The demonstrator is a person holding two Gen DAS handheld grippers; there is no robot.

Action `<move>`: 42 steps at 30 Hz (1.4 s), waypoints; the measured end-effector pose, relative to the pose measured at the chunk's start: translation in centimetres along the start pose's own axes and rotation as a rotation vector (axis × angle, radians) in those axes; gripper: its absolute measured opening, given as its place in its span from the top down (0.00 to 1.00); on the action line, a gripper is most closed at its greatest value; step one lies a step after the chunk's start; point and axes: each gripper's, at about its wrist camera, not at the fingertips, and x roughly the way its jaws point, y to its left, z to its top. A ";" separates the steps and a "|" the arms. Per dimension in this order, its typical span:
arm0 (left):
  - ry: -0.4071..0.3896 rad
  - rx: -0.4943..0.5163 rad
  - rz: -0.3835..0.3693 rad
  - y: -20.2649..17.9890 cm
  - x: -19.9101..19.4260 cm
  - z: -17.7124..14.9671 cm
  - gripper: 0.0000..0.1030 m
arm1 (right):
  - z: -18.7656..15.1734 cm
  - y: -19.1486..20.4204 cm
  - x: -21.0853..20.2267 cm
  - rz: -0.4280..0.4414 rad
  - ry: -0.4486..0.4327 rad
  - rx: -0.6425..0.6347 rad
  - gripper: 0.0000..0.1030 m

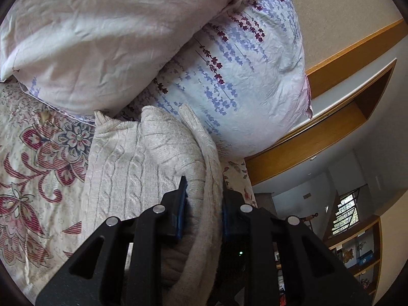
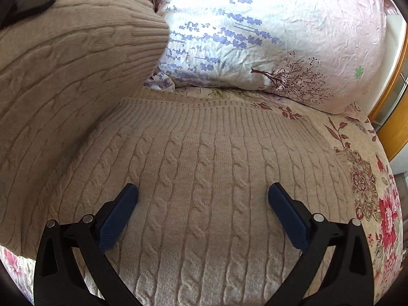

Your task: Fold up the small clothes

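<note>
A beige cable-knit sweater point(image 2: 204, 178) lies spread on a floral bedsheet point(image 2: 369, 178), its ribbed hem toward the pillows. My left gripper point(image 1: 204, 196) is shut on a fold of the sweater point(image 1: 163, 150), lifting that side off the bed. In the right wrist view that lifted part point(image 2: 63, 63) hangs over the left of the garment, with the left gripper point(image 2: 33, 2) dark at the top left corner. My right gripper point(image 2: 202, 193) stands wide open just above the flat knit, nothing between its blue pads point(image 2: 285, 211).
Two pillows point(image 1: 229, 76) lean behind the sweater, one pale pink point(image 1: 89, 38), one with purple flowers point(image 2: 255, 38). A wooden frame point(image 2: 392, 117) borders the bed on the right. Shelves and a window point(image 1: 349, 211) show far off in the room.
</note>
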 end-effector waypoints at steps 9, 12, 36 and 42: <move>0.035 -0.036 -0.120 -1.7 4.5 -1.2 0.79 | 0.2 -3.0 -0.9 -0.109 -0.022 -0.010 0.01; 0.088 -0.036 -0.103 -1.5 6.9 -2.3 0.79 | -0.3 -4.3 -1.3 -0.147 -0.023 -0.014 0.01; 0.109 0.145 0.025 -4.9 6.2 -6.7 0.12 | -6.4 -16.6 -10.9 -0.076 -0.221 0.239 0.01; -0.127 0.355 0.412 -2.9 -0.2 -8.0 0.02 | -5.5 -18.9 -8.9 0.359 -0.155 0.475 0.11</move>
